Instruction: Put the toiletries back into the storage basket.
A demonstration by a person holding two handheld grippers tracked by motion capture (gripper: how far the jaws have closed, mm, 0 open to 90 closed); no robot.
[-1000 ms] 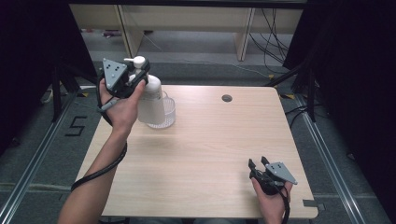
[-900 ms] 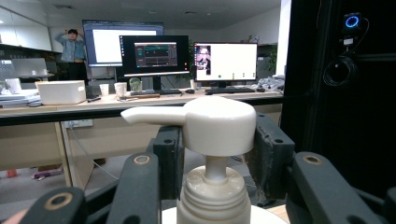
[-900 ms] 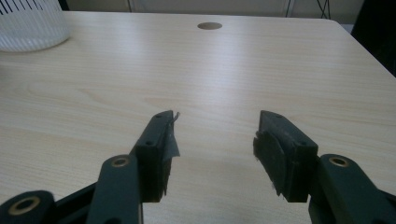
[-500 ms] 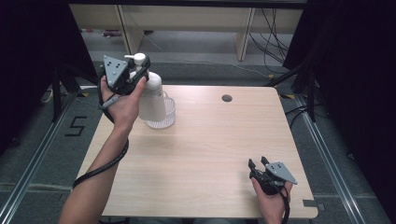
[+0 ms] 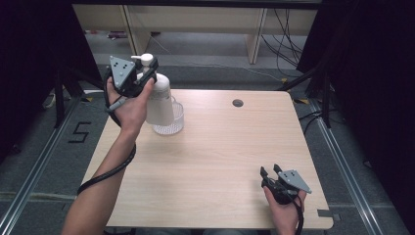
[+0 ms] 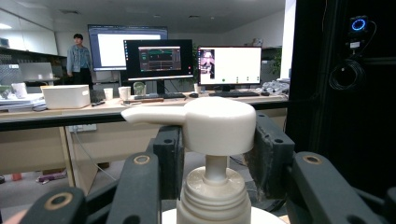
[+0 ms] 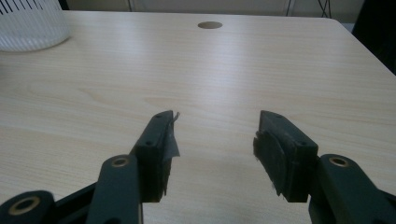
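While the high view looks down on the table (image 5: 215, 161), the left gripper (image 5: 139, 78) sits raised over the far-left part, its jaws closed around the pump head of a white pump bottle (image 5: 159, 100). Bottle hangs upright, body below the jaws, w/ its lower part inside or just behind a clear ribbed cup (image 5: 172, 122); can't tell which. Right gripper (image 5: 270, 172) rests low near the table's near-right corner, jaws parted, nothing btwn them, well apart from the bottle.

Left gripper view: both jaws press the sides of the pump head (image 6: 217, 123), one on each side, touching it. Spout points to the left past the left-hand jaw; the stem and threaded collar (image 6: 215, 198) sit just below, btwn the jaws. Desks w/ monitors (image 6: 159, 60) lie far beyond.

Right gripper view: jaws stand wide open over bare wood, holding nothing. Cup's ribbed base (image 7: 30, 25) is far ahead, left of the left-hand jaw; a round table hole (image 7: 209, 24) lies far ahead btwn them.
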